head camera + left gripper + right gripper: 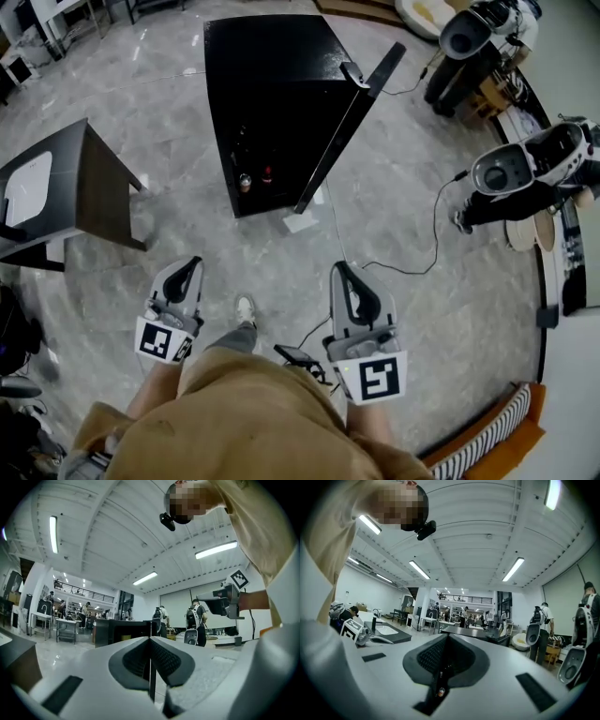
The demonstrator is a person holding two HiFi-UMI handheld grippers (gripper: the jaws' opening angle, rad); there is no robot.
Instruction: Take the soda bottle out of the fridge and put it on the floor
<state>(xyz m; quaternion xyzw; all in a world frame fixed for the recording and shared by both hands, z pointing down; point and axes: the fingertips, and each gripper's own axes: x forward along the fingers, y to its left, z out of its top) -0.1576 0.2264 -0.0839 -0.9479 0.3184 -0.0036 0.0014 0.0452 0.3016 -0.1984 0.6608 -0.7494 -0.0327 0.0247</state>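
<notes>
Head view shows the left gripper [192,267] and the right gripper [339,270], both clenched and empty, in front of the open fridge [272,84] with small bottles [266,174] inside.

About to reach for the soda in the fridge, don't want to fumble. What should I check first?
1. Fridge door open: ok.
2. Bottles visible inside: ok; which is the soda: cannot tell.
3. Left gripper jaws open to grasp: not ok, shut, empty.
4. Right gripper jaws open: not ok, shut, empty.
5. Floor before the fridge free of cable: ok, it lies rightward.
</notes>
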